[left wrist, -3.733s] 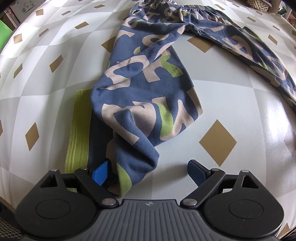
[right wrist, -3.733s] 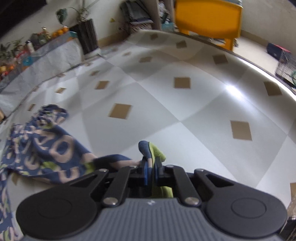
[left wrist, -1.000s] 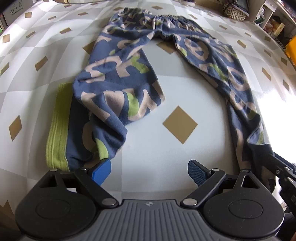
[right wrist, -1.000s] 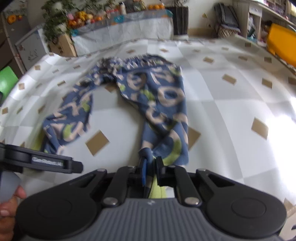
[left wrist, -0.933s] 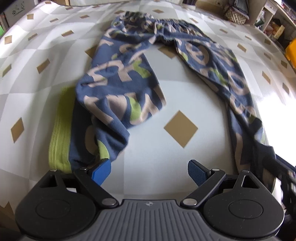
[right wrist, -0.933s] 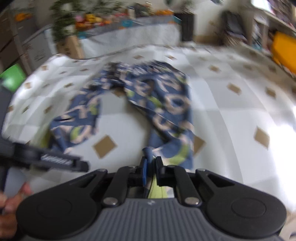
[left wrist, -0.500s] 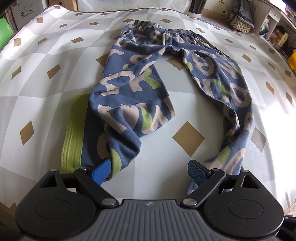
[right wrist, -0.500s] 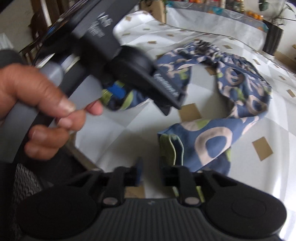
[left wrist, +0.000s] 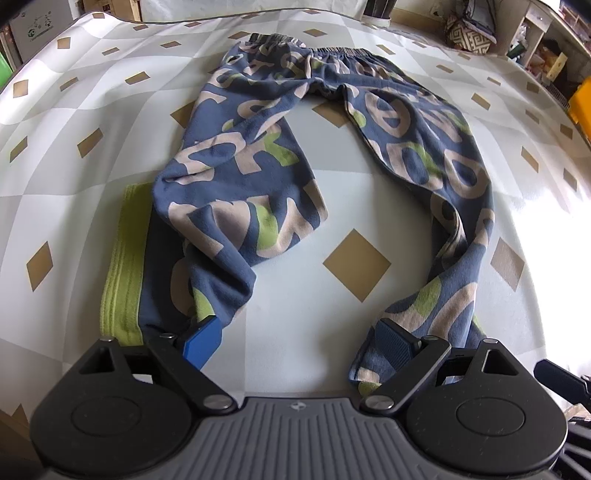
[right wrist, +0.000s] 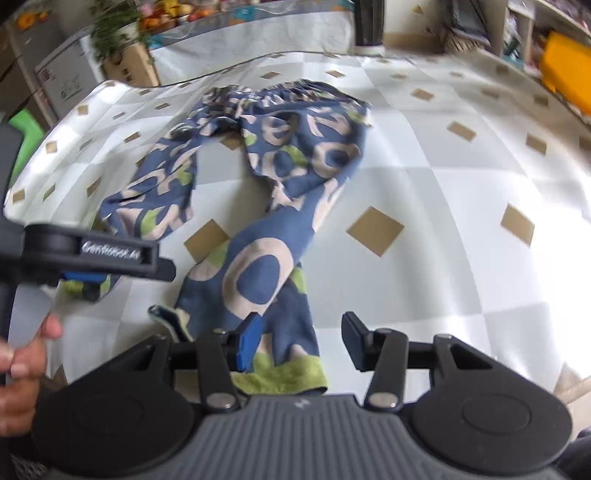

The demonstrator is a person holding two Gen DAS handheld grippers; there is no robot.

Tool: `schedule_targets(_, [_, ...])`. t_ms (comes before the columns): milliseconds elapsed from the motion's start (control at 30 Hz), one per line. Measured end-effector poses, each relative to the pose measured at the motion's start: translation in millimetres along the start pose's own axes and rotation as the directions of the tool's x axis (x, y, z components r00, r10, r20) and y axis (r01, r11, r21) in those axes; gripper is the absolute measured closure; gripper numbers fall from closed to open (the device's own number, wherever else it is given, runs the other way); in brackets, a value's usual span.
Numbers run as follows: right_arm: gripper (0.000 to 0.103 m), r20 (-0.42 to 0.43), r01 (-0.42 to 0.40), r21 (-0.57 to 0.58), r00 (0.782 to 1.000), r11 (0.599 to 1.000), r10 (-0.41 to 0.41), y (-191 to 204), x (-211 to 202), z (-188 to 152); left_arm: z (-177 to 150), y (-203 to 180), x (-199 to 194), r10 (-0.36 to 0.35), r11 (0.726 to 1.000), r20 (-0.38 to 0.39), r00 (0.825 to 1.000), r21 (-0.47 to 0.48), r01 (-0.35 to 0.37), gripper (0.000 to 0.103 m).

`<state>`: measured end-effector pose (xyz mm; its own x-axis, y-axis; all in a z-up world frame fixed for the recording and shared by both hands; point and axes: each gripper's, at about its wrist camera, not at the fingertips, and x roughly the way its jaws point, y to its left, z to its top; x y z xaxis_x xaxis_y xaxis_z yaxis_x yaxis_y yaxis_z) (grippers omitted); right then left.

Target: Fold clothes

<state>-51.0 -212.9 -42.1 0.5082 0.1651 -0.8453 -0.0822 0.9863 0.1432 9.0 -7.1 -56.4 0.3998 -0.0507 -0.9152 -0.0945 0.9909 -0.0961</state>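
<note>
White and grey checked cloth with tan diamonds covers the table [left wrist: 369, 184], and on it lie the blue trousers [left wrist: 240, 177] printed with beige and lime letters. Their elastic waistband [left wrist: 325, 50] sits at the far side of the table, and the two legs run toward the near edge, spread apart with bare cloth between them. In the left wrist view, the leg on the left is doubled back over itself, its lime-green cuff [left wrist: 123, 266] lying flat beside the fold. The other leg curves around on the right and ends near the table's edge, where its green cuff [right wrist: 280, 373] lies crumpled.

Over the near edge, the left gripper [left wrist: 295, 341] hangs spread wide with nothing between its fingers; one blue pad sits just at the hem of the folded leg, the other over the end of the right-hand leg. The right gripper [right wrist: 301, 341] is above that leg's cuff, its jaws opening; the fabric lies below and between them, but the pads do not press on it.

A person's hand [right wrist: 20, 373] grips the left tool's handle at the edge of the right wrist view. Beyond the table stand a counter with plants and fruit [right wrist: 155, 18], cardboard boxes [right wrist: 125, 66], and an orange-yellow bin [right wrist: 569, 70].
</note>
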Motion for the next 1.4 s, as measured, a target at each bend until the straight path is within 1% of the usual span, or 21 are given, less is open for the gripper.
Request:
schedule_targets(133, [0.055, -0.030, 0.036, -0.021, 0.999, 0.999, -0.037, -0.7, 15.6, -2.6, -2.4, -2.3, 2.9, 0.000, 1.000, -0.011, 1.000, 0.011, 0.000, 0.013])
schedule_targets(333, [0.055, -0.079, 0.030, 0.001, 0.996, 1.000, -0.030, 1.3, 33.1, -7.6, -4.2, -6.1, 6.3, 0.000, 1.000, -0.023, 1.000, 0.026, 0.000, 0.013])
schedule_targets(533, [0.054, -0.070, 0.018, -0.067, 0.997, 0.998, -0.023, 13.7, 36.4, -11.0, -6.4, -9.9, 11.2, 0.012, 0.999, -0.036, 0.999, 0.037, -0.010, 0.013])
schedule_targets(567, [0.057, -0.066, 0.022, -0.088, 0.997, 0.996, -0.028, 16.8, 36.5, -11.9, -6.5, -10.1, 11.8, 0.014, 0.999, -0.038, 0.999, 0.038, -0.012, 0.013])
schedule_targets(600, [0.064, -0.060, 0.029, -0.116, 0.998, 0.993, -0.036, 20.4, 36.4, -12.8, -6.4, -9.8, 12.2, 0.014, 0.999, -0.039, 0.999, 0.036, -0.013, 0.013])
schedule_targets(633, [0.067, -0.054, 0.034, -0.143, 0.998, 0.989, -0.042, 23.7, 36.2, -13.7, -6.4, -9.5, 12.6, 0.015, 0.999, -0.040, 0.999, 0.033, -0.014, 0.013])
schedule_targets(667, [0.075, -0.049, 0.030, -0.162, 0.998, 0.986, -0.039, 26.3, 36.0, -14.2, -6.3, -9.0, 13.0, 0.017, 0.999, -0.042, 0.999, 0.030, -0.015, 0.013])
schedule_targets(700, [0.083, -0.048, 0.021, -0.165, 0.998, 0.986, -0.030, 27.5, 35.9, -14.1, -6.3, -8.4, 13.6, 0.018, 0.999, -0.044, 0.999, 0.027, -0.017, 0.013])
schedule_targets(800, [0.095, -0.048, 0.011, -0.175, 0.999, 0.985, -0.020, 30.3, 35.4, -14.3, -6.4, -7.3, 15.4, 0.021, 1.000, -0.051, 0.998, 0.024, -0.020, 0.013])
schedule_targets(933, [0.097, -0.043, 0.038, -0.161, 0.998, 0.986, -0.045, 28.1, 31.8, -13.5, -6.9, -7.1, 17.8, 0.028, 0.999, -0.061, 0.998, 0.028, -0.026, 0.013])
schedule_targets(1033, [0.097, -0.002, 0.101, -0.096, 0.995, 0.990, -0.102, 15.1, 21.8, -7.5, -8.9, -8.4, 20.5, 0.041, 0.998, -0.068, 0.997, 0.045, -0.038, 0.013])
schedule_targets(1100, [0.097, 0.043, 0.178, -0.034, 0.983, 0.983, -0.176, 1.9, 11.4, -1.5, -10.7, -9.3, 21.6, 0.047, 0.998, -0.072, 0.996, 0.054, -0.043, 0.013])
schedule_targets(1167, [0.097, 0.089, 0.271, 0.040, 0.958, 0.962, -0.273, -14.3, -0.5, 2.7, -12.2, -10.0, 21.8, 0.050, 0.997, -0.074, 0.996, 0.061, -0.045, 0.013])
schedule_targets(1200, [0.097, 0.100, 0.299, 0.090, 0.946, 0.950, -0.307, -23.2, -6.1, 2.7, -12.5, -10.1, 21.2, 0.050, 0.997, -0.073, 0.996, 0.064, -0.045, 0.013])
schedule_targets(1267, [0.097, 0.117, 0.350, 0.192, 0.920, 0.917, -0.375, -40.9, -17.1, 2.6, -12.9, -10.5, 19.9, 0.052, 0.996, -0.069, 0.996, 0.071, -0.047, 0.013])
schedule_targets(1333, [0.097, 0.131, 0.393, 0.285, 0.888, 0.875, -0.441, -56.9, -27.1, 1.7, -13.1, -9.6, 18.4, 0.054, 0.996, -0.067, 0.996, 0.072, -0.049, 0.013])
schedule_targets(1367, [0.095, 0.138, 0.409, 0.329, 0.871, 0.851, -0.472, -64.2, -31.5, 1.2, -13.2, -8.9, 17.8, 0.055, 0.996, -0.067, 0.996, 0.071, -0.050, 0.013])
schedule_targets(1400, [0.090, 0.146, 0.423, 0.365, 0.854, 0.830, -0.500, -70.2, -35.0, 0.6, -13.4, -7.9, 17.4, 0.055, 0.996, -0.067, 0.996, 0.071, -0.050, 0.013])
